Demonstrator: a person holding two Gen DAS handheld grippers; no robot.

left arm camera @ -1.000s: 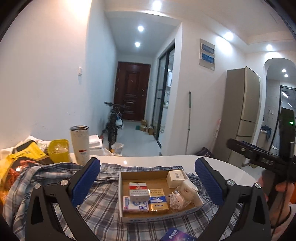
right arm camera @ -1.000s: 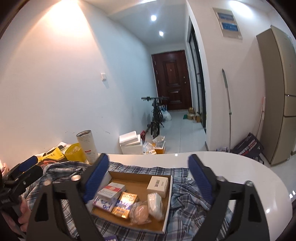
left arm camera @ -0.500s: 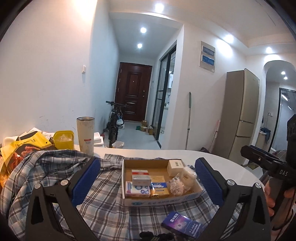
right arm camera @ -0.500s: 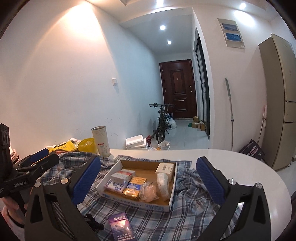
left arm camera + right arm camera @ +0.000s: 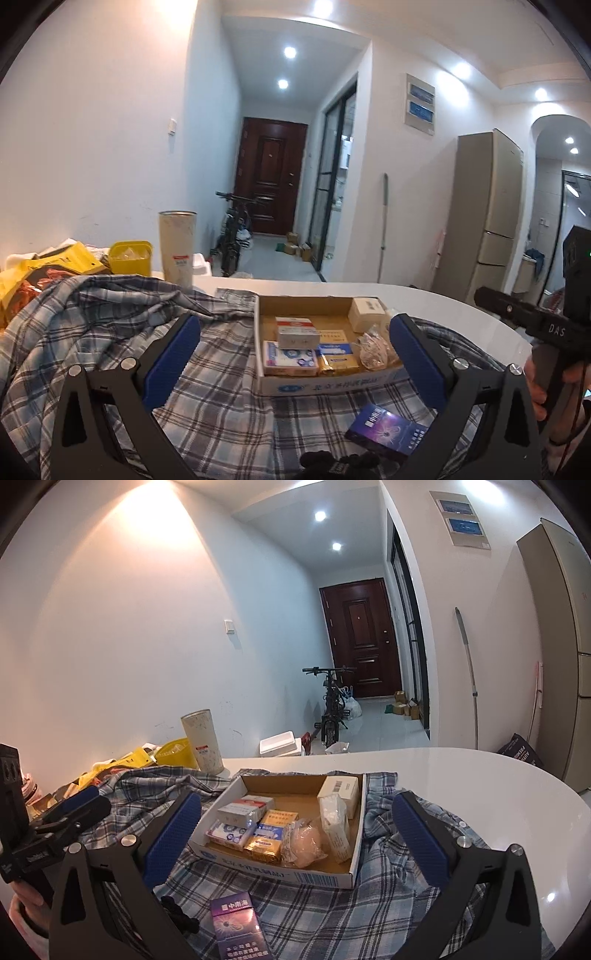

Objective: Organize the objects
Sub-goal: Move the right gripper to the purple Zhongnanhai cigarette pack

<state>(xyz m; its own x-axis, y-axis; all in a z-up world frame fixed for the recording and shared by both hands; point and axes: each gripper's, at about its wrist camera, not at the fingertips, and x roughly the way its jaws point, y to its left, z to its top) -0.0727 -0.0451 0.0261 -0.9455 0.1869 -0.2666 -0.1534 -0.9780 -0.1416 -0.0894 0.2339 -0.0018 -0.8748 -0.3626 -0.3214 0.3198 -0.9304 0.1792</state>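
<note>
A shallow cardboard box (image 5: 325,384) (image 5: 258,866) sits on a plaid shirt (image 5: 92,332) (image 5: 369,915) on a white table. It holds several small packs and a wrapped bundle (image 5: 304,843). A purple pack (image 5: 388,434) (image 5: 238,928) lies on the shirt in front of the box. A black corded item (image 5: 340,463) (image 5: 181,914) lies beside it. My left gripper (image 5: 295,354) is open and empty, held back from the box. My right gripper (image 5: 297,834) is open and empty, also short of the box.
A tall tumbler (image 5: 177,247) (image 5: 202,740), a yellow container (image 5: 131,258) and yellow bags (image 5: 44,273) stand at the table's left rear. The white table (image 5: 480,775) curves round to the right. A bicycle (image 5: 332,705) and a hallway lie beyond.
Both grippers have pulled back from the box and risen a little. The purple pack and the black corded item have come into view in front of the box.
</note>
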